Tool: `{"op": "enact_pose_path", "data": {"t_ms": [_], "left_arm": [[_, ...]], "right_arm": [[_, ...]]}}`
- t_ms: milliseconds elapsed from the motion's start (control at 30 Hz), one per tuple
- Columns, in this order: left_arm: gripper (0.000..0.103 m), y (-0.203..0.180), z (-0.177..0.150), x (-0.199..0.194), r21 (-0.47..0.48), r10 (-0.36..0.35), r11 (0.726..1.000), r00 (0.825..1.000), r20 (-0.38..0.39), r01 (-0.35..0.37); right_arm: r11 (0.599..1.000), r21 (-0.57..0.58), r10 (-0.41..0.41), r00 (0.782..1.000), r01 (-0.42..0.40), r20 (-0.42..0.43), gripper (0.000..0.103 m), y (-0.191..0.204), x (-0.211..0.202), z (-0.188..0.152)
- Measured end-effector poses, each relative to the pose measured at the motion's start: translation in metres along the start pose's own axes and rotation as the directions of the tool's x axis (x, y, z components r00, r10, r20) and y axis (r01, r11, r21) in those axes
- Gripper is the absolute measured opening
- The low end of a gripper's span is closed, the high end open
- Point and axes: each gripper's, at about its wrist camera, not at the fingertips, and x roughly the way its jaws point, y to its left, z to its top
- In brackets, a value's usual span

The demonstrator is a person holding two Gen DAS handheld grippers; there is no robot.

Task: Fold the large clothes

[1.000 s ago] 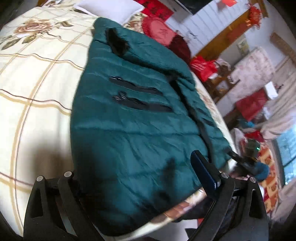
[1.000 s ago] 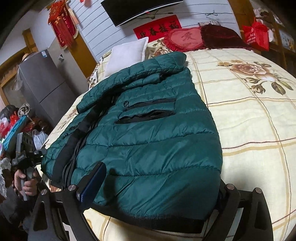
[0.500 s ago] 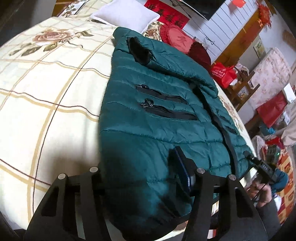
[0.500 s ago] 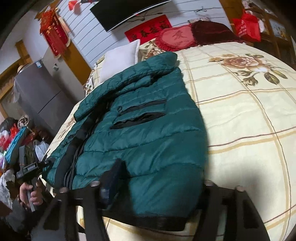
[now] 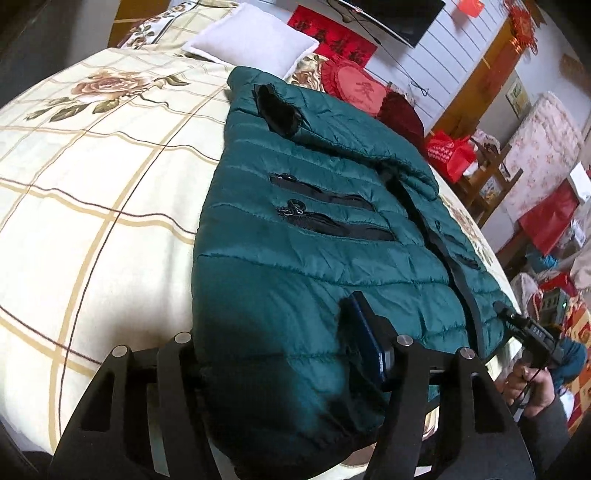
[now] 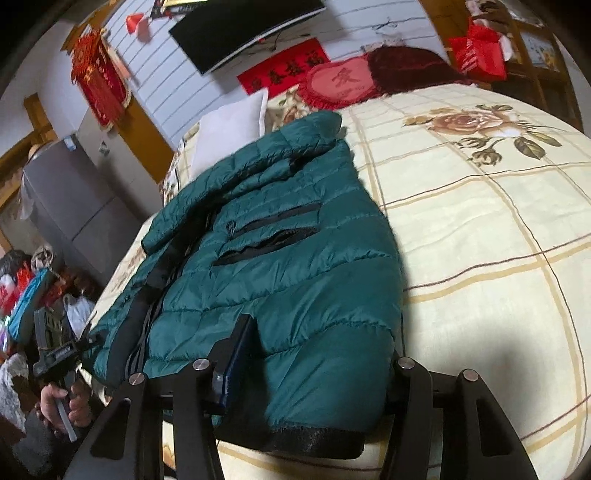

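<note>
A dark teal quilted puffer jacket with black zips and a black hem is lying front-up on the bed, collar pointing toward the pillows, one sleeve lying folded across its chest, hem corners bunching up.

White pillow, red cushion & TV by floral bedspread.

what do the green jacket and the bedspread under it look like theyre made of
Jacket: looks like a thin synthetic shell, perhaps nylon or polyester, with padding. It has a slight sheen, fine wrinkles and stitched puffy bands. Its black hem looks like matte knit ribbing.

Bedspread: appears to be soft matte fabric, maybe fleece or brushed cotton. There is no shine, and the printed roses and grid lines look slightly fuzzy.
</note>
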Motion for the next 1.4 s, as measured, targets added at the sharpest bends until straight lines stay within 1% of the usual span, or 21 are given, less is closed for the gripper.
{"op": "enact_pose_path", "data": {"t_ms": [67,100,133,167,200,233,267,300,367,433,500,600,700,767,900,1067,1167,1233,1300,1400], "left_arm": [[0.06,0.0,0.001,0.0,-0.003,0.002,1.0,1.0,0.0,-0.002],[0.058,-0.002,0.002,0.001,0.014,0.011,1.0,1.0,-0.008,-0.011],[0.053,-0.004,0.002,0.002,0.024,0.028,0.999,1.0,-0.011,-0.028],[0.038,-0.003,0.002,0.002,0.028,0.046,0.999,0.999,-0.012,-0.046],[0.031,-0.001,0.002,0.002,0.022,0.054,0.998,0.998,-0.013,-0.054],[0.028,0.002,0.003,0.002,0.003,0.052,0.999,0.999,-0.017,-0.052],[0.021,0.005,0.003,0.0,-0.012,0.045,0.999,0.999,-0.019,-0.045],[0.018,0.006,0.004,-0.002,-0.019,0.042,0.999,0.999,-0.017,-0.043],[0.015,0.005,0.004,-0.008,-0.012,0.062,0.998,0.998,-0.011,-0.062],[0.014,0.003,0.002,-0.016,-0.007,0.078,0.997,0.997,-0.014,-0.078],[0.013,0.004,-0.002,-0.029,-0.023,0.073,0.997,0.997,-0.015,-0.074],[0.013,0.004,-0.01,-0.05,-0.02,0.076,0.997,0.997,-0.016,-0.076],[0.013,0.005,-0.015,-0.073,-0.017,0.076,0.997,0.997,0.001,-0.076],[0.013,0.008,-0.016,-0.086,-0.034,0.064,0.997,0.998,0.016,-0.064],[0.013,0.019,-0.02,-0.114,-0.105,0.031,0.994,0.998,0.061,-0.024],[0.013,0.019,-0.029,-0.134,-0.141,-0.017,0.99,0.997,0.073,0.027],[0.013,0.01,-0.032,-0.146,-0.127,-0.043,0.99,0.995,0.092,0.054],[0.013,0.002,-0.031,-0.153,-0.099,-0.049,0.993,0.992,0.112,0.06],[0.013,-0.007,-0.028,-0.154,-0.058,-0.025,0.998,0.992,0.124,0.033],[0.013,-0.009,-0.026,-0.15,-0.037,0.015,0.999,0.991,0.129,-0.011]], "right_arm": [[1.0,-0.004,0.009,1.0,-0.009,-0.009,0.052,0.0,0.001,0.0],[1.0,-0.011,0.012,1.0,-0.012,-0.011,0.048,0.0,0.001,0.0],[1.0,-0.018,0.009,1.0,-0.009,-0.016,0.045,0.0,0.003,0.0],[1.0,-0.023,0.002,1.0,-0.003,-0.021,0.035,0.001,0.003,0.0],[1.0,-0.026,0.006,1.0,-0.006,-0.029,0.027,0.001,0.004,0.0],[0.999,-0.041,0.002,1.0,-0.004,-0.03,0.023,0.004,0.003,0.0],[0.998,-0.066,-0.012,1.0,0.011,-0.027,0.022,0.009,0.001,0.0],[0.995,-0.091,-0.031,0.999,0.029,-0.022,0.021,0.015,-0.002,-0.001],[0.994,-0.097,-0.052,0.998,0.05,-0.019,0.02,0.021,-0.006,-0.005],[0.994,-0.089,-0.064,0.998,0.062,-0.011,0.019,0.027,-0.015,-0.01],[0.993,-0.089,-0.076,0.997,0.077,0.005,0.018,0.036,-0.028,-0.017],[0.992,-0.086,-0.094,0.995,0.095,0.02,0.018,0.044,-0.046,-0.022],[0.985,-0.126,-0.116,0.993,0.119,0.031,0.018,0.058,-0.067,-0.033],[0.981,-0.15,-0.118,0.992,0.123,0.045,0.018,0.065,-0.079,-0.037],[0.981,-0.159,-0.095,0.992,0.107,0.077,0.018,0.073,-0.104,-0.047],[0.983,-0.162,-0.073,0.991,0.091,0.11,0.017,0.078,-0.127,-0.058],[0.984,-0.152,-0.069,0.989,0.089,0.13,0.017,0.077,-0.139,-0.058],[0.985,-0.149,-0.067,0.987,0.089,0.144,0.017,0.076,-0.146,-0.056],[0.985,-0.146,-0.068,0.985,0.092,0.159,0.017,0.073,-0.151,-0.051],[0.984,-0.144,-0.078,0.983,0.103,0.169,0.017,0.07,-0.15,-0.045]]}}
